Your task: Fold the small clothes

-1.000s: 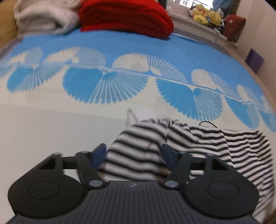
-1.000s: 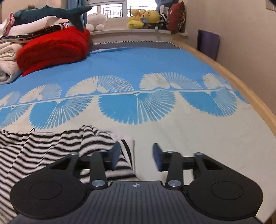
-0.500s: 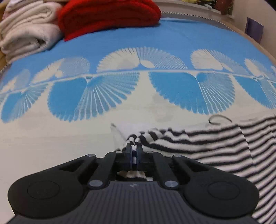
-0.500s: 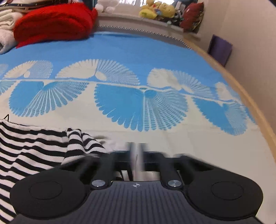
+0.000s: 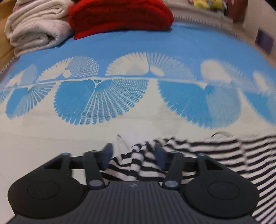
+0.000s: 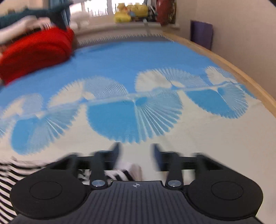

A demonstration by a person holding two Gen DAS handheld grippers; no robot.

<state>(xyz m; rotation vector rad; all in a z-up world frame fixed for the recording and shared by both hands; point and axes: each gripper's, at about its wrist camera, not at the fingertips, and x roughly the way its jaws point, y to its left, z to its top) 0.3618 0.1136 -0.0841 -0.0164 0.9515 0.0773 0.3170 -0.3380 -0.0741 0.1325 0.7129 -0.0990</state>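
Blankets crowd the far edge of the bed (image 5: 138,43): we see a red blanket (image 5: 120,15) beside a white blanket (image 5: 34,29), with soft toys (image 6: 131,14) on the sill beyond. Both our tools tilt down toward the near edge. The striped shirt (image 5: 224,151) lies there on the blue-and-cream sheet. Our left tongs (image 5: 133,152) have just been opening and stand spread, a bunched shirt corner between them, unpinched. Our right tongs (image 6: 136,153) have likewise just been opening; they stand spread above the shirt's other corner.
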